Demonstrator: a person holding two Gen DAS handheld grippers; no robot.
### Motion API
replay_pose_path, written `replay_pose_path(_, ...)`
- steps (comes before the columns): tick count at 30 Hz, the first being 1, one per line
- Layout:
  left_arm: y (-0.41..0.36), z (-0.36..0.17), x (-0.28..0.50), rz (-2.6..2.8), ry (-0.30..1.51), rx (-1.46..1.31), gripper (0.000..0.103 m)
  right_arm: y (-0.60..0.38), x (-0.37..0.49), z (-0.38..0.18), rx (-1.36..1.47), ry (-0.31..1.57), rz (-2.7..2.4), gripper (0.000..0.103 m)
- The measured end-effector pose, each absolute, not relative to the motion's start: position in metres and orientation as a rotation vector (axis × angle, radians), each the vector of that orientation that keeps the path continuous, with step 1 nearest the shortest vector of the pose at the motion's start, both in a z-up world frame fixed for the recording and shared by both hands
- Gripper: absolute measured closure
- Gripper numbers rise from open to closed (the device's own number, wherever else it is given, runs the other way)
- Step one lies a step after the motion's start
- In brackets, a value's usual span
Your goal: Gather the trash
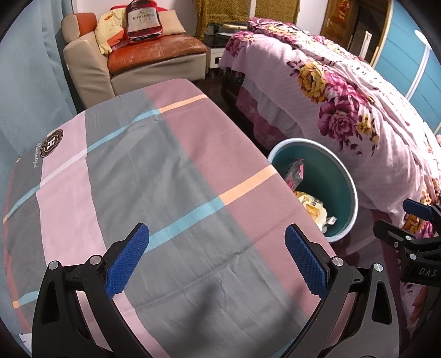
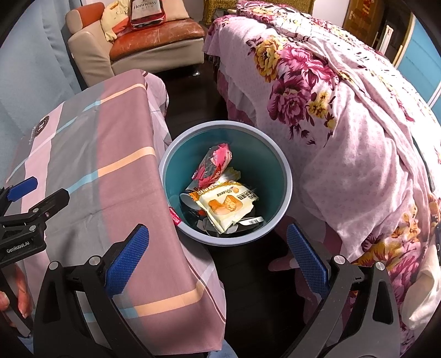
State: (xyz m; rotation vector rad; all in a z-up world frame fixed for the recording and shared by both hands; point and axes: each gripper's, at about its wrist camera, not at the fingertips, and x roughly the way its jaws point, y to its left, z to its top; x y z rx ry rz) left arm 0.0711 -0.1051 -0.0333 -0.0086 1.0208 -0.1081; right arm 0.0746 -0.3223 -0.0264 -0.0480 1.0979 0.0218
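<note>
A teal trash bin [image 2: 278, 170] stands on the dark floor between the table and the bed; it also shows in the left wrist view [image 1: 350, 192]. Inside lie a pink wrapper [image 2: 216, 162], a yellow-white snack packet [image 2: 226, 206] and other scraps. My right gripper [image 2: 217, 247] is open and empty, hovering above the bin's near rim. My left gripper [image 1: 217, 253] is open and empty over the checked tablecloth [image 1: 154, 170]. The right gripper shows at the right edge of the left wrist view [image 1: 413, 228], and the left gripper at the left edge of the right wrist view [image 2: 30, 203].
The table with the pink, grey and blue cloth [image 2: 91, 154] stands left of the bin. A bed with a floral pink cover [image 2: 344, 124] stands right of it. A sofa [image 1: 132, 55] with a red bottle-shaped cushion [image 1: 143, 20] is at the back.
</note>
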Motion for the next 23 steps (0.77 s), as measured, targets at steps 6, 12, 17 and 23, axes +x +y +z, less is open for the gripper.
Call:
replay_pose_path(6,-0.102,-0.036,0.074,-0.111,1.026,-0.014,0.004,-0.32,0.078,-0.027,-0.052,1.102,0.017,0.007)
replay_pose_path(12,-0.101,-0.041,0.078,-0.111,1.032,-0.013,0.004,-0.319,0.08,-0.028,-0.054,1.105,0.016,0.007)
replay_pose_path(17,-0.1,-0.043,0.081,-0.118,1.044,-0.017,0.004,-0.318,0.084,-0.029,-0.063,1.109,0.008,0.007)
replay_pose_path(23,-0.098,-0.045,0.083,-0.116,1.055,-0.023,0.004,-0.319,0.087,-0.03,-0.065,1.106,0.006,0.007)
